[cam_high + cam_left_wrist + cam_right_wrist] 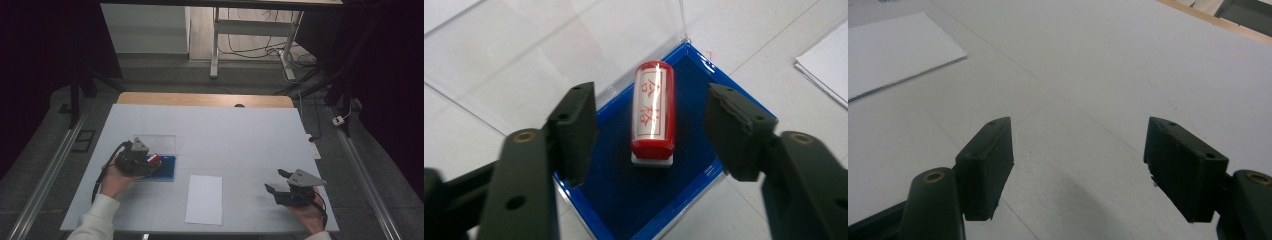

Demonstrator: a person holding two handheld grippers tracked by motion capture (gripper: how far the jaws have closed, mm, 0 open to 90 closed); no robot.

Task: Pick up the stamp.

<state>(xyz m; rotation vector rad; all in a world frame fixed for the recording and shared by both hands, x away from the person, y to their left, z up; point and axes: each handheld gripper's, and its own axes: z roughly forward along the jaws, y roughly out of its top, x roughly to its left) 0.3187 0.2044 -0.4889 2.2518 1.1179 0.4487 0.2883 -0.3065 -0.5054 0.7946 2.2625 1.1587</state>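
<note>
While both grippers gape empty, the red stamp (653, 112) lies on a white table (240, 135)

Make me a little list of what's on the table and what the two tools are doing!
red stamp: lying on its side on the blue pad
blue pad: in an open box, its clear lid flat behind it
left tool: jaws on either side of the stamp, gaps showing, not touching it
right tool: open, over bare table, nothing between the jaws
white paper: flat on the table between the two tools
</note>
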